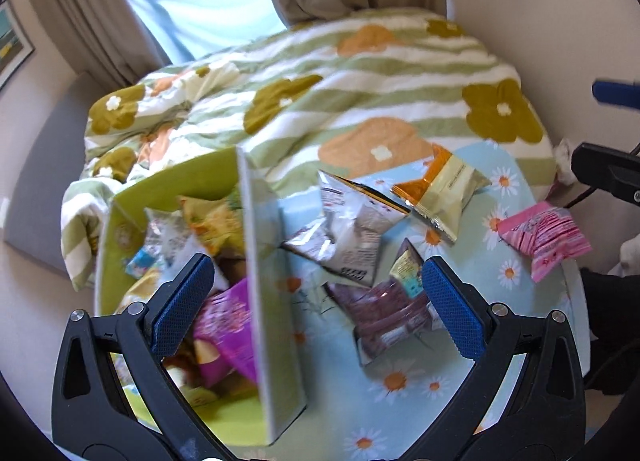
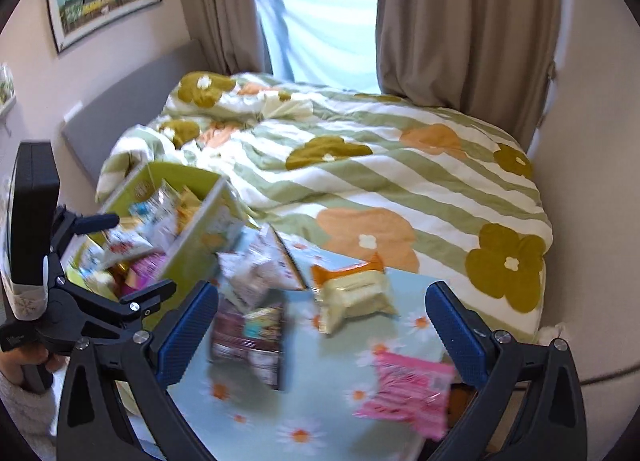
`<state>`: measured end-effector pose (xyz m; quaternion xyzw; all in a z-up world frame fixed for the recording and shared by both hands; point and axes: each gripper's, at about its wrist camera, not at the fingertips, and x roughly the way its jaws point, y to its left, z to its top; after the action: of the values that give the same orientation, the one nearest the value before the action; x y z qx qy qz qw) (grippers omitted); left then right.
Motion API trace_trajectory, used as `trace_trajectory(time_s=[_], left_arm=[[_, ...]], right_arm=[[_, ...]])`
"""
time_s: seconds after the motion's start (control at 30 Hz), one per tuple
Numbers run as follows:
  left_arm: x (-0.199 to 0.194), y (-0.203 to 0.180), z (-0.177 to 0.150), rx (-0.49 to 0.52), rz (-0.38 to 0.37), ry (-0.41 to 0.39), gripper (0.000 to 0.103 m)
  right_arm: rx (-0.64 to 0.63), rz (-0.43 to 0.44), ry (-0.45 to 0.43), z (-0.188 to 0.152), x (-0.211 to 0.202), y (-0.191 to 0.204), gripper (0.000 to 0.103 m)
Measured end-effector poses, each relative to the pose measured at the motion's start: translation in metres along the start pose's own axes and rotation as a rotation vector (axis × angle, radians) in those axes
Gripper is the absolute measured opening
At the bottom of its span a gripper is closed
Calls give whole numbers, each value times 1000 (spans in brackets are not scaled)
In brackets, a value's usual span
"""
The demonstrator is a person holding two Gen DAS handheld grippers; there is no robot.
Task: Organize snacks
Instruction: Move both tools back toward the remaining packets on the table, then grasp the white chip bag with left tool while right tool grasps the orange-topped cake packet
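Left gripper (image 1: 316, 311) is hanging spread wide and empty above the green box (image 1: 168, 185), its right wall sitting between the fingers. Purple packet (image 1: 228, 325) and other snacks are lying inside the box. Right gripper (image 2: 322, 335) is standing released, empty; the pink packet (image 2: 408, 393) is lying near its right finger, the dark packet (image 2: 252, 341) by its left, on the daisy-print cloth (image 2: 320, 421).

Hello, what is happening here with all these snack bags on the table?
A person is sorting snacks with two handheld grippers. Several packets already lie in the green box. Both the left gripper and the right gripper are open and empty. The silver packet, purple packet, yellow packet and pink packet remain on the table.
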<state>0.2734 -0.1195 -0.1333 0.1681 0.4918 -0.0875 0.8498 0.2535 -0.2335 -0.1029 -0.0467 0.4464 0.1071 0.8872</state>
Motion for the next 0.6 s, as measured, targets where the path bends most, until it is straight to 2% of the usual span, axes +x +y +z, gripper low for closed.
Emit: trace_trajectory(time_s=[0.13, 0.23, 0.33, 0.6], left_arm=[[50, -26, 11, 44, 7, 113, 103], [80, -41, 12, 94, 50, 169, 103], [104, -50, 13, 123, 87, 206, 103], [145, -51, 21, 149, 126, 272, 103]], right_arm=[[-33, 33, 80, 3, 43, -28, 103], [-58, 56, 154, 3, 75, -40, 103], [-62, 98, 243, 1, 115, -51, 103], [-108, 157, 372, -7, 180, -46, 103]])
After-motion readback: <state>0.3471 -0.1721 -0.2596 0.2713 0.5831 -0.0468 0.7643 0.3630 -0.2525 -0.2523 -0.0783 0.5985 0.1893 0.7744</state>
